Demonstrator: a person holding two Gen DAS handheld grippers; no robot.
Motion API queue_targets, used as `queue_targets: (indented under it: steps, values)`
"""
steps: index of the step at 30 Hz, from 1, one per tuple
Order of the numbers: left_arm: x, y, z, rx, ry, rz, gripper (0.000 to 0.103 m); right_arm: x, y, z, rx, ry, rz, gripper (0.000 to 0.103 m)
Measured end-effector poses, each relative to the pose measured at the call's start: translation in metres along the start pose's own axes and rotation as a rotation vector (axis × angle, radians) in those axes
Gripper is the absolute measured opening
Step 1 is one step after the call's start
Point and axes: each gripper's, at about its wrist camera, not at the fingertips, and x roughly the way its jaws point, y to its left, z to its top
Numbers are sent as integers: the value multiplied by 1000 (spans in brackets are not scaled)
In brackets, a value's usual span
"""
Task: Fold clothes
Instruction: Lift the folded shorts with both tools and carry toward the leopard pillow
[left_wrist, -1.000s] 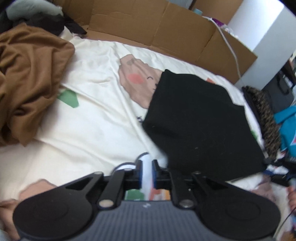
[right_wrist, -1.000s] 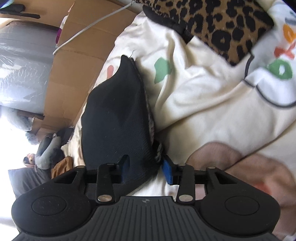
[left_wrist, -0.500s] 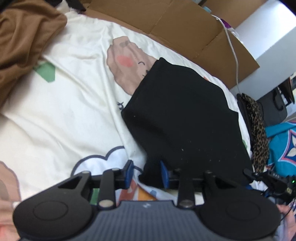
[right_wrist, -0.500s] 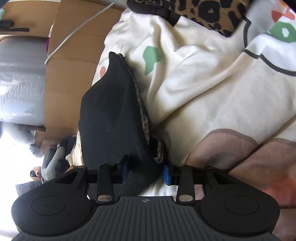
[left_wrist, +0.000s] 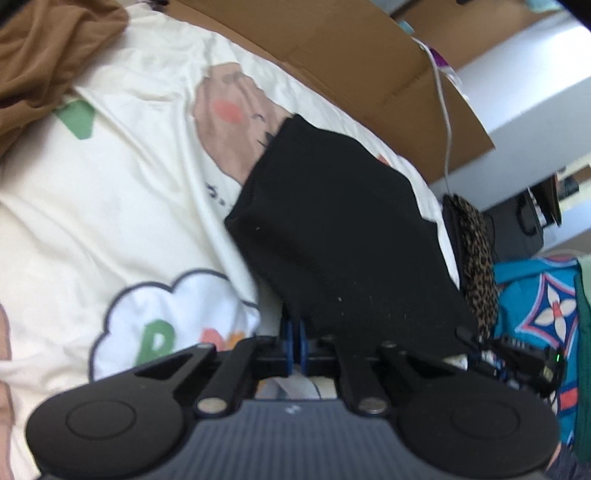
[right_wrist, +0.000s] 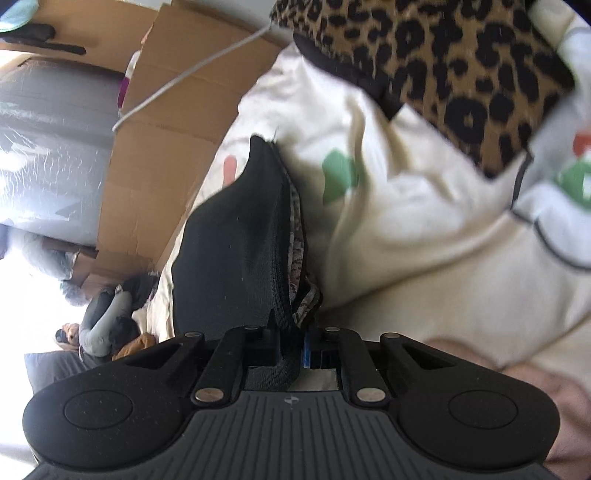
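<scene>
A folded black garment (left_wrist: 343, 229) lies on a cream cartoon-print bedsheet (left_wrist: 122, 206). My left gripper (left_wrist: 295, 343) is shut on the garment's near edge, its blue pads pressed together under the cloth. In the right wrist view the same black garment (right_wrist: 236, 254) stands edge-on, with a patterned lining showing along its right side. My right gripper (right_wrist: 290, 350) is shut on its near corner. Both grippers hold the near side of the garment slightly off the sheet.
A brown garment (left_wrist: 44, 62) is bunched at the far left. A leopard-print garment (right_wrist: 454, 70) lies on the sheet to the right, also in the left wrist view (left_wrist: 476, 258). Cardboard (left_wrist: 351, 55) with a white cable lines the far edge. A blue patterned cloth (left_wrist: 535, 306) is at right.
Both grippers have closed on the black garment's near edge; the left one first opened and slid right to reach it. The garment's near side now lifts with them.
</scene>
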Motion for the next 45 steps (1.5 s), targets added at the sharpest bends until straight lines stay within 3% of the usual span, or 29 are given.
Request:
queue_targets:
  steps: [9, 15, 17, 22, 23, 27, 34, 45]
  values:
    - [18, -19, -20, -47, 62, -22, 4, -1, -1, 35, -52, -30, -42, 9]
    - [32, -30, -32, -50, 105, -32, 4, 5, -16, 43, -16, -60, -56, 10]
    - [34, -30, -33, -42, 115, -18, 6, 7, -23, 37, 22, -48, -50, 14]
    - [36, -26, -32, -42, 114, -32, 35, 12, -32, 16, 74, -9, -3, 33]
    - [37, -26, -34, -37, 116, -35, 38, 13, -32, 10, 79, 3, 5, 33]
    - [44, -20, -40, -47, 131, -55, 39, 24, -29, -10, 91, 50, 38, 33]
    - [44, 1, -43, -183, 145, -140, 44, 44, -17, -34, 104, 94, 95, 34]
    - [42, 6, -44, -242, 146, -163, 44, 70, 8, -75, 100, 209, 140, 35]
